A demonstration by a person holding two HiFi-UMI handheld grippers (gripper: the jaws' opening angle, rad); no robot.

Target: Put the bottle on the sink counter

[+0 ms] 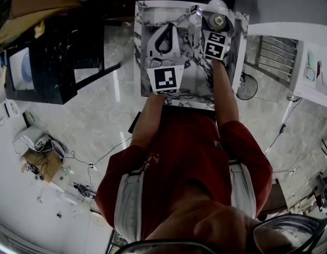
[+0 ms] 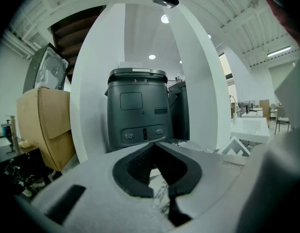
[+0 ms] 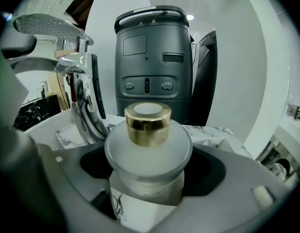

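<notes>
- The bottle [image 3: 149, 144] — frosted white with a gold cap — stands upright on the marble table [image 3: 215, 132]. In the head view it is toward the table's far right corner, near the chrome faucet [image 3: 53, 27].
- The right hand-held gripper [image 3: 150, 159] is spread wide around it. The bottle sits between the jaws, and dark gaps show on either side of its shoulder, so the pads appear not to press on it.
- Judged from that, the bottle rests on its own base and the placing looks all but done. The wide spread would let the jaws draw back without tipping it.
- The left hand-held gripper [image 2: 154, 147] is pressed together, its tips meeting with nothing between them. It hangs over the table's left part, apart from the bottle — probably just kept out of the way.
- Only the right gripper view shows the gaps beside the bottle and the colour of its cap. From above the bottle is little more than a round top.
- Only the head view shows where both grippers lie over the table relative to each other.
- Only the left gripper view shows a cardboard box [image 2: 43, 125] off to the side.
- Both gripper views show a dark grey machine [image 2: 138, 110] beyond the table, which the head view does not show.
</notes>
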